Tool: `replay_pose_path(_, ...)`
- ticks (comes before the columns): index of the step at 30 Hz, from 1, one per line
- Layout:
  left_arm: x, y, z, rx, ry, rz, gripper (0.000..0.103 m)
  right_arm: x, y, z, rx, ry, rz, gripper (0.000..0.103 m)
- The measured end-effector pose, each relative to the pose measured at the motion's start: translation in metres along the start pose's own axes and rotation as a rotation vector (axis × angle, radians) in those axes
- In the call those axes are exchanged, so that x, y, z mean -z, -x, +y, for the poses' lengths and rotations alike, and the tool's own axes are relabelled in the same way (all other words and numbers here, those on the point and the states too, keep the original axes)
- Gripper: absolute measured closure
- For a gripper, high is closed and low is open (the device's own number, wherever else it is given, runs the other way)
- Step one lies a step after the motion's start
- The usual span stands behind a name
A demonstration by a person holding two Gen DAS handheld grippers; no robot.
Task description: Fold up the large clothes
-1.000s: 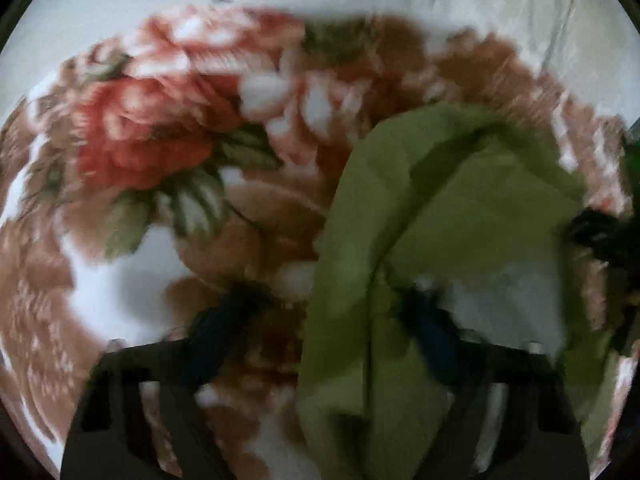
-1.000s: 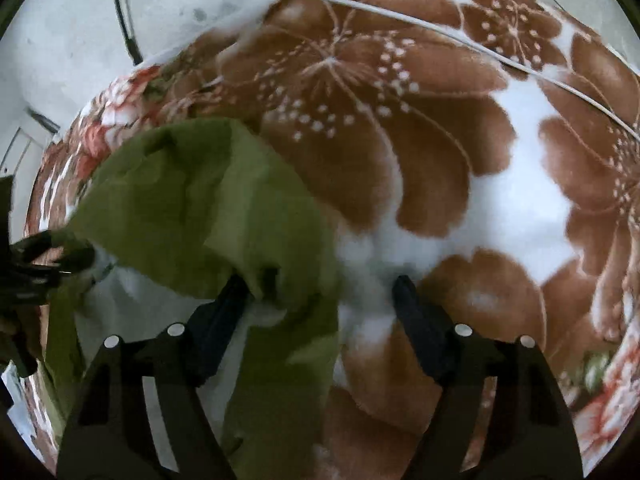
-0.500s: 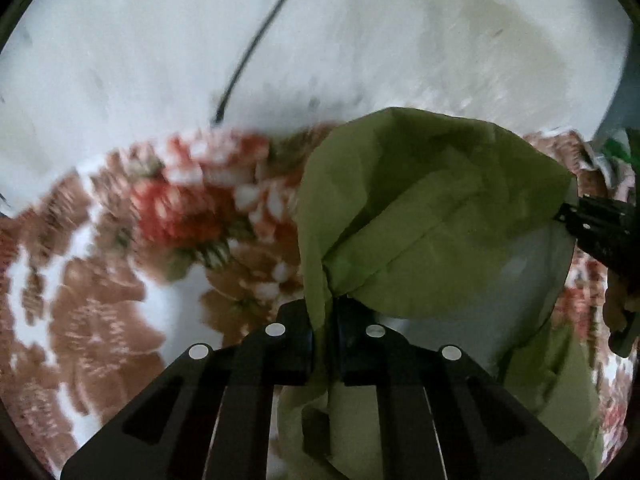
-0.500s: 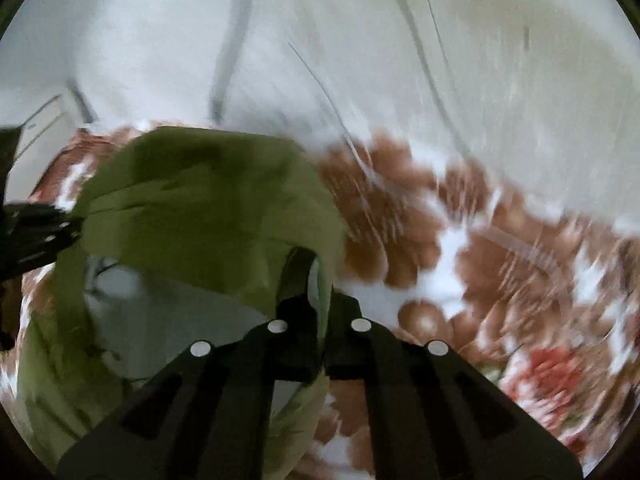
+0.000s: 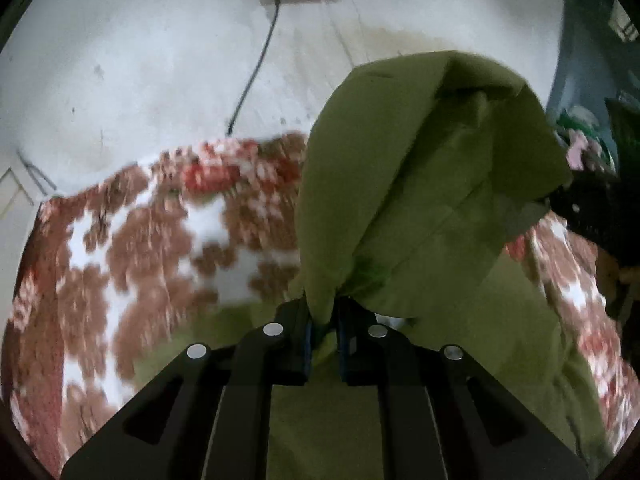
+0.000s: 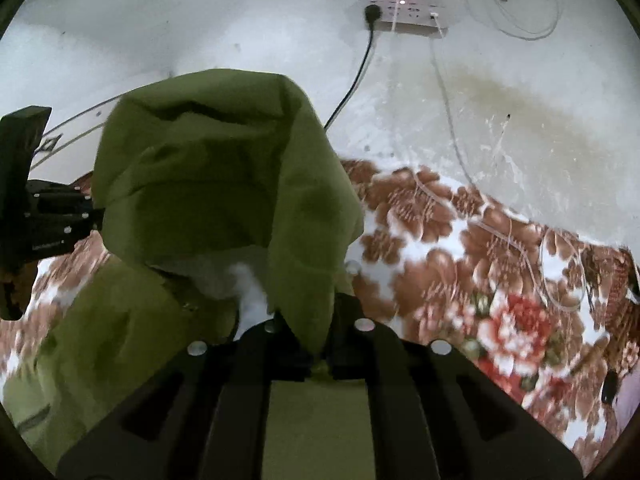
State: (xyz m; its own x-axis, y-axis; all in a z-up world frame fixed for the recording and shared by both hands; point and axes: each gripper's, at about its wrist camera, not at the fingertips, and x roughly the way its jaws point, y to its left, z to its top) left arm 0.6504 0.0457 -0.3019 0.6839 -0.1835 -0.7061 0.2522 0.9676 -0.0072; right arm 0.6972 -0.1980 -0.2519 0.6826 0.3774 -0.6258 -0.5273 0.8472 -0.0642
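Floral blanket (image 5: 120, 248) below; left gripper (image 5: 322, 332) and right gripper (image 6: 318, 354) each clamped on olive-green garment (image 5: 420, 208), lifted between.

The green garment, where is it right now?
The green garment hangs between both grippers, pinched by the left gripper and the right gripper, above the floral blanket, with the wall behind it.

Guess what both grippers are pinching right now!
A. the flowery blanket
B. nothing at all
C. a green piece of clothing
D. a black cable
C. The left gripper and the right gripper each have a fold of the green garment squeezed between their closed jaws, and it hangs lifted above the flowery blanket.
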Motion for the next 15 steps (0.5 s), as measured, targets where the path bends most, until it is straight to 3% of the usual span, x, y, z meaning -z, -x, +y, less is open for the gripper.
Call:
replay_pose_path(4, 0.065, 0.009, -0.013, 0.009, 0.055, 0.056, 0.090, 0.056, 0.021, 0.029, -0.026, 0.035, 0.040, 0.083)
replay_pose_path(6, 0.099, 0.008, -0.022, 0.009, 0.075, 0.102, 0.088, 0.092, 0.023, 0.043, -0.043, 0.030, 0.104, 0.077)
replay_pose_path(8, 0.128, 0.004, -0.029, 0.005, 0.082, 0.143, 0.086, 0.117, 0.024, 0.051, -0.055, 0.019, 0.155, 0.064)
replay_pose_path(10, 0.148, 0.003, -0.034, -0.001, 0.080, 0.168, 0.084, 0.149, 0.020, 0.056, -0.065, 0.000, 0.234, 0.039)
replay_pose_path(11, 0.162, 0.001, -0.038, -0.003, 0.076, 0.201, 0.082, 0.163, 0.017, 0.058, -0.067, -0.009, 0.275, 0.036)
replay_pose_path(13, 0.179, 0.000, -0.045, -0.018, 0.016, 0.246, 0.071, 0.190, 0.015, 0.058, -0.066, -0.026, 0.346, 0.031)
replay_pose_path(14, 0.186, 0.004, -0.050, -0.016, -0.032, 0.251, 0.049, 0.197, 0.015, 0.058, -0.061, -0.031, 0.371, 0.029)
replay_pose_path(15, 0.191, 0.009, -0.053, -0.019, -0.068, 0.248, 0.028, 0.205, 0.017, 0.056, -0.067, -0.041, 0.397, 0.020)
